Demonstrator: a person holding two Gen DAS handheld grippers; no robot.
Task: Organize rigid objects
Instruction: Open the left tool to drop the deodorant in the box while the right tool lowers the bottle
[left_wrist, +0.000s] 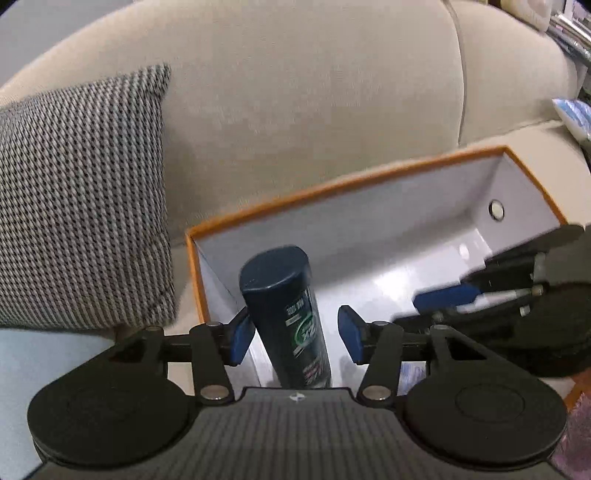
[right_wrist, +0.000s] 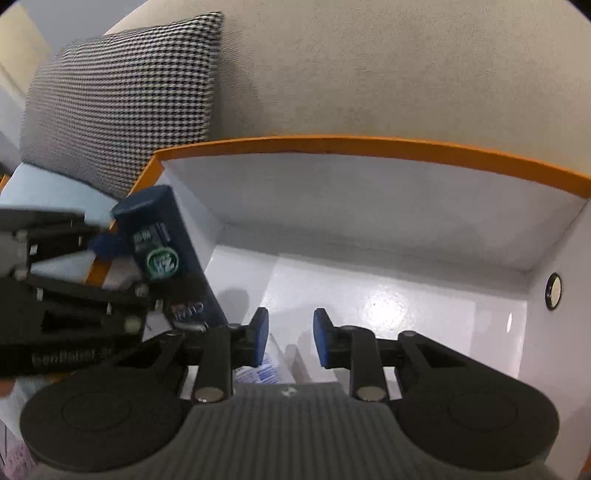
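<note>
At nine o'clock sits the black-and-white houndstooth fabric cushion, propped on the beige upholstered sofa. And here is the dark blue plastic deodorant stick, standing tilted in the orange-rimmed white cardboard box, left end! The left gripper is spread, pads clear of it, so that one looks delivered. Over at three o'clock, the right gripper hangs over the bare box floor, jaws narrow, pinching nothing. More surely remains unsorted.

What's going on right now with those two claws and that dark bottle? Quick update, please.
Left gripper open around dark bottle, pads off it. Bottle stands tilted inside orange-rimmed box. Right gripper open, empty, over the box floor. Nothing in the way.
</note>
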